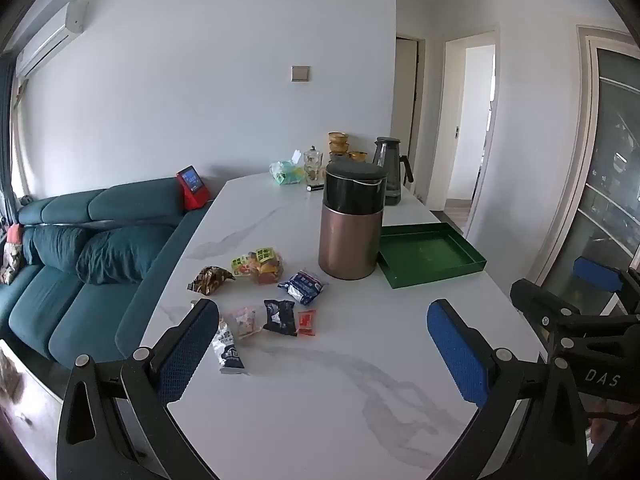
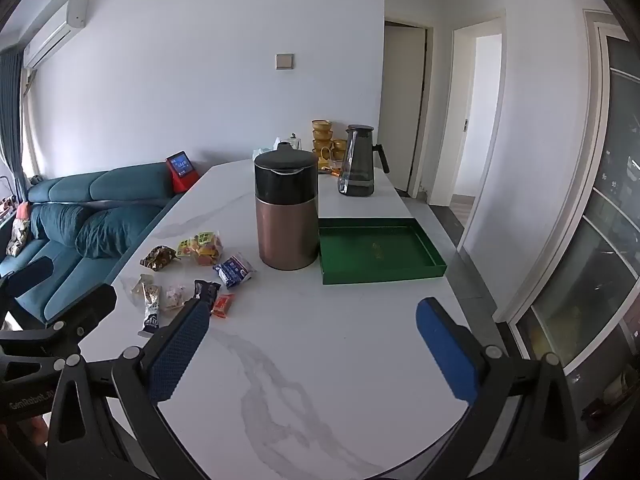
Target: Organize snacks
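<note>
We hold both tools wide and empty above a white marble tabletop (image 1: 320, 380) scattered with snack packets.

Our left tool (image 1: 320, 344) and right tool (image 2: 312, 340) both hover released, gripping nothing. The snacks lie loose on the tabletop's left side: a brown packet (image 1: 210, 279), a clear bag of orange sweets (image 1: 262, 266), a blue packet (image 1: 302, 287), a black packet (image 1: 280, 317), a small red packet (image 1: 307, 322), a pale pink packet (image 1: 244, 322) and a silver packet (image 1: 230, 350). Right of them stands a copper canister with a black lid (image 1: 352, 222), and just beside it an empty green tray (image 1: 430, 254). A dark glass jug (image 2: 360, 162) stands at the far end.
</note>
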`<action>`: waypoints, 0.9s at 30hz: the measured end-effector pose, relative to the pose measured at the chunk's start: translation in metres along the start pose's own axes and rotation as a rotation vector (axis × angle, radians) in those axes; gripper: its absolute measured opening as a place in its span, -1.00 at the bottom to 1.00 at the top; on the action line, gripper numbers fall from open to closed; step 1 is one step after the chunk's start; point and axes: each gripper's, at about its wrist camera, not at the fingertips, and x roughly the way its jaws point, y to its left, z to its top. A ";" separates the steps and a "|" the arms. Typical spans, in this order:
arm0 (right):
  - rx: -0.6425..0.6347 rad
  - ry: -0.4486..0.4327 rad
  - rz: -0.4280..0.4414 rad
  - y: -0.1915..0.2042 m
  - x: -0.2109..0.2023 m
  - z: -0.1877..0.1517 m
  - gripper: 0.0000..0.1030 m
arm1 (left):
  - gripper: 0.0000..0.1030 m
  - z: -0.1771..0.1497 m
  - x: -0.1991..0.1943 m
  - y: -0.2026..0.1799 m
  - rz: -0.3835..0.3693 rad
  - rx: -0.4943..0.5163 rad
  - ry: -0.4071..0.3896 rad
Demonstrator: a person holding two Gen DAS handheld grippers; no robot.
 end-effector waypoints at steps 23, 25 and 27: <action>-0.006 -0.003 -0.005 0.014 0.000 -0.006 1.00 | 0.98 -0.005 0.008 0.013 -0.008 -0.013 0.009; -0.007 -0.003 -0.005 0.013 0.005 -0.002 1.00 | 0.98 -0.003 0.008 0.011 -0.011 -0.009 0.009; -0.007 -0.002 -0.007 0.014 0.006 0.000 1.00 | 0.98 -0.003 0.008 0.010 -0.015 -0.003 0.011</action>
